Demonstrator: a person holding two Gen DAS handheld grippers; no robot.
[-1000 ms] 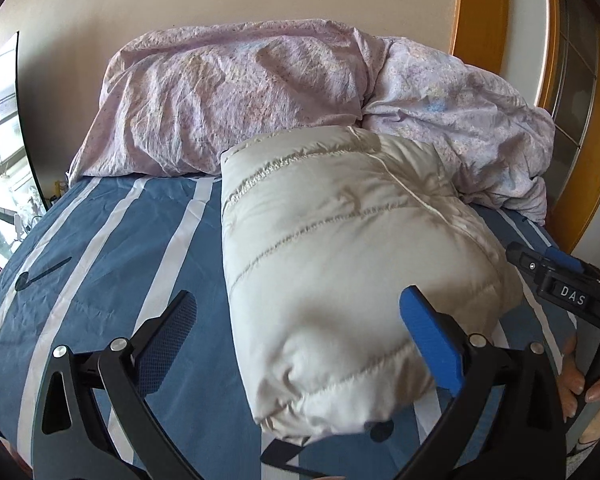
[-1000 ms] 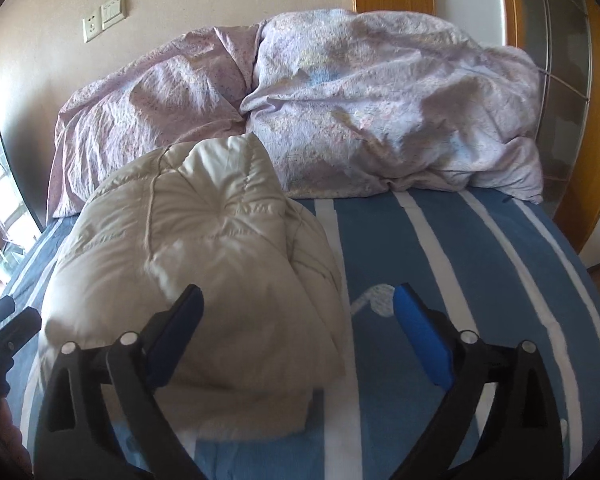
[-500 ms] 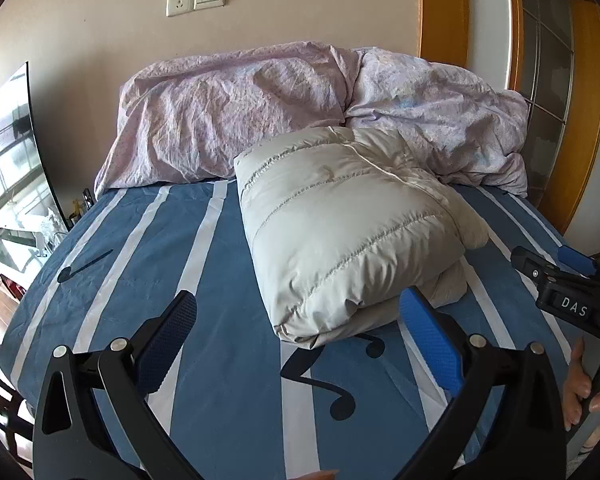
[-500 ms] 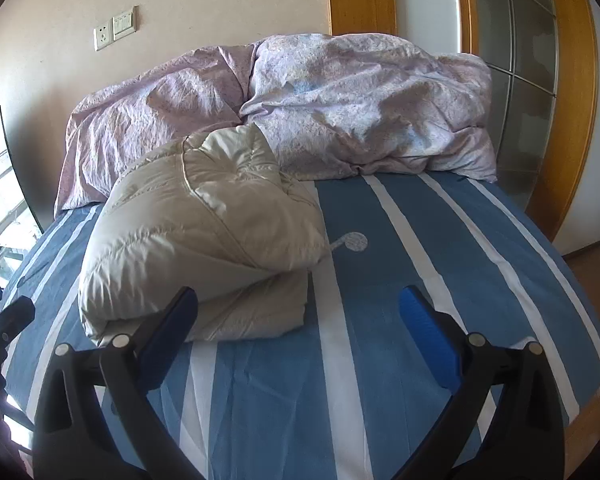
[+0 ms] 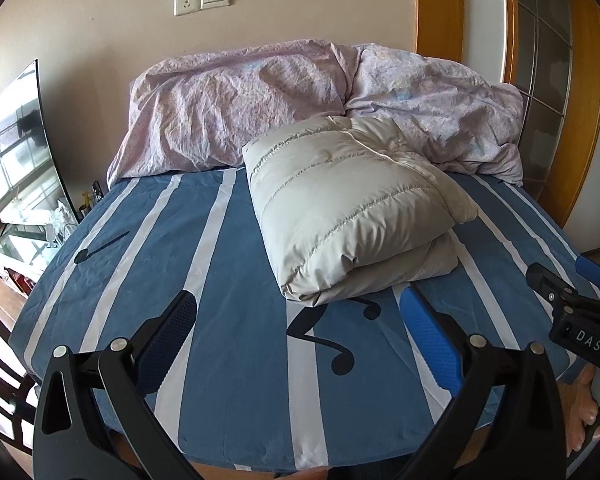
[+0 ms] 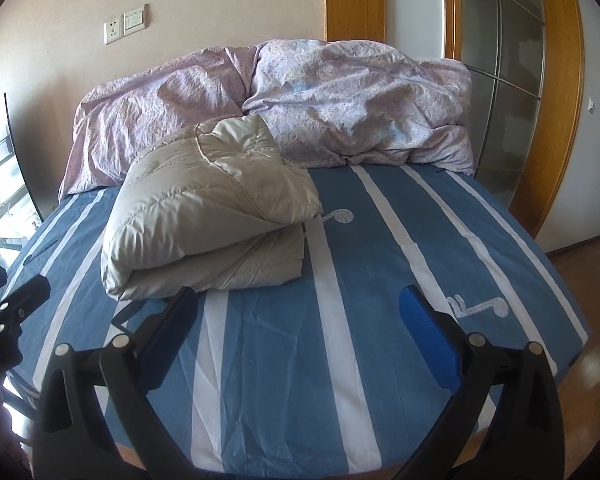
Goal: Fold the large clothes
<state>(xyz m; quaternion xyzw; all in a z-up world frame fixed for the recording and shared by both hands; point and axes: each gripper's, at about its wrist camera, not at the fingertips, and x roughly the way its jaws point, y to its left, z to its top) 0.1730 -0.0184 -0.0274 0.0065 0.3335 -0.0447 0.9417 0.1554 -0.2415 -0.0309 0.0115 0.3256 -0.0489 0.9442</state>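
A beige quilted down jacket [image 5: 352,204] lies folded into a thick bundle on the blue striped bed [image 5: 228,264], its far end against the bedding. It also shows in the right wrist view [image 6: 208,220]. My left gripper [image 5: 296,320] is open and empty, held back over the near part of the bed, apart from the jacket. My right gripper [image 6: 300,312] is open and empty, also back from the jacket, which lies ahead to its left. The right gripper shows at the right edge of the left wrist view [image 5: 572,308].
A crumpled lilac duvet [image 5: 300,100] is piled along the head of the bed by the wall. A TV screen [image 5: 16,148] and a low stand are at the left. A wooden-framed glass door [image 6: 516,92] stands at the right. The bed's near edge is just below my grippers.
Both grippers have pulled back and up from the folded jacket, which now lies farther ahead. Both stayed open. The jacket has not moved.
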